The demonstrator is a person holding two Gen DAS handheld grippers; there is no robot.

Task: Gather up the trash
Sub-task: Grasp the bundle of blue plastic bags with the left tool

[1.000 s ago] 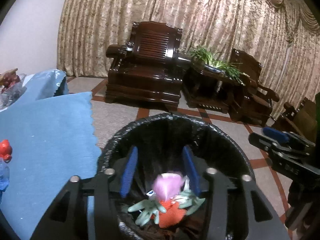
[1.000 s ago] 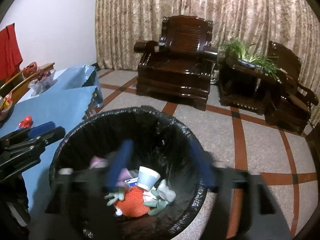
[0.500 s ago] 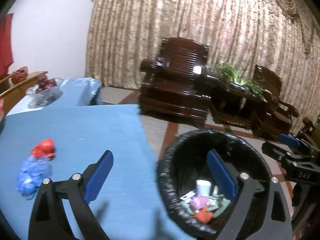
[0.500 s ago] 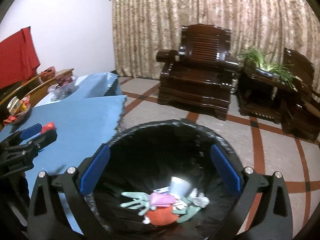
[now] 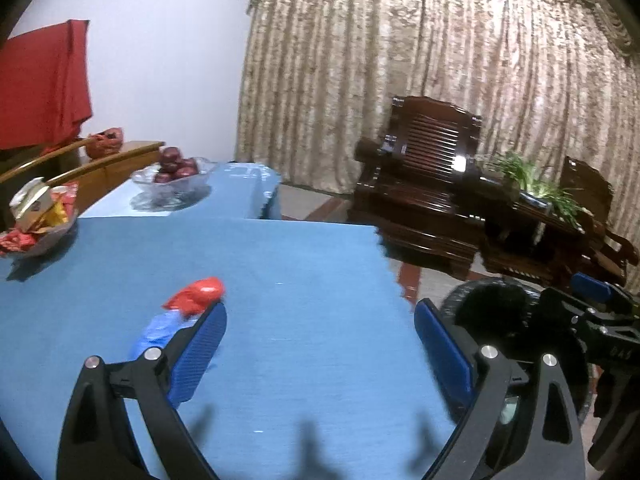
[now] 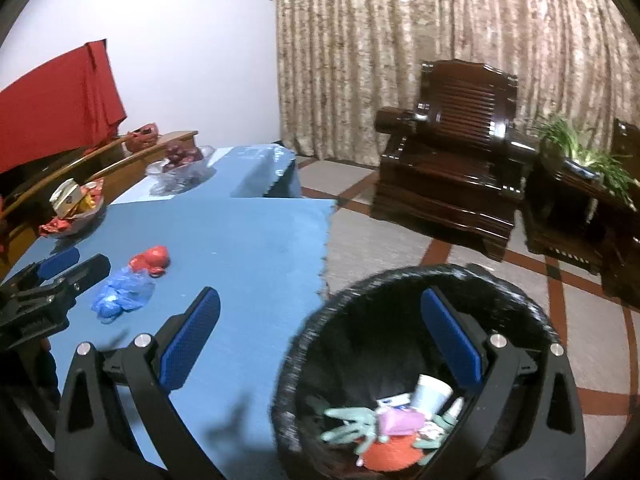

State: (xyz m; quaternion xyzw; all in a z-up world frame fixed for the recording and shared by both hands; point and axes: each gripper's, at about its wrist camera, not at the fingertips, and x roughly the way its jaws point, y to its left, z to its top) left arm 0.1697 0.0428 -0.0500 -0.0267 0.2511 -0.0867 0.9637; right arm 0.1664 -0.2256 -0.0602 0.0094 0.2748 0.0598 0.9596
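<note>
1. Two grippers, both spread wide with nothing between the pads. The left gripper (image 5: 320, 344) hangs over the blue tablecloth (image 5: 304, 280) at the frame's centre, and its jaws have just been opening.
2. The right gripper (image 6: 320, 336) straddles the table edge and the black-lined trash bin (image 6: 520, 304) at lower right; its jaws too have just been opening.
3. Inside the bin lie a white paper cup (image 6: 432, 392), a pink scrap (image 6: 398, 420), pale green gloves (image 6: 352, 426) and something orange (image 6: 390, 454).
4. Left on the cloth – a red wrapper (image 6: 154, 258) touching a crumpled blue bag (image 6: 122, 292), left of centre.
5. Upper left: a glass fruit bowl (image 5: 172, 180) and a snack dish (image 5: 38, 220).
</note>
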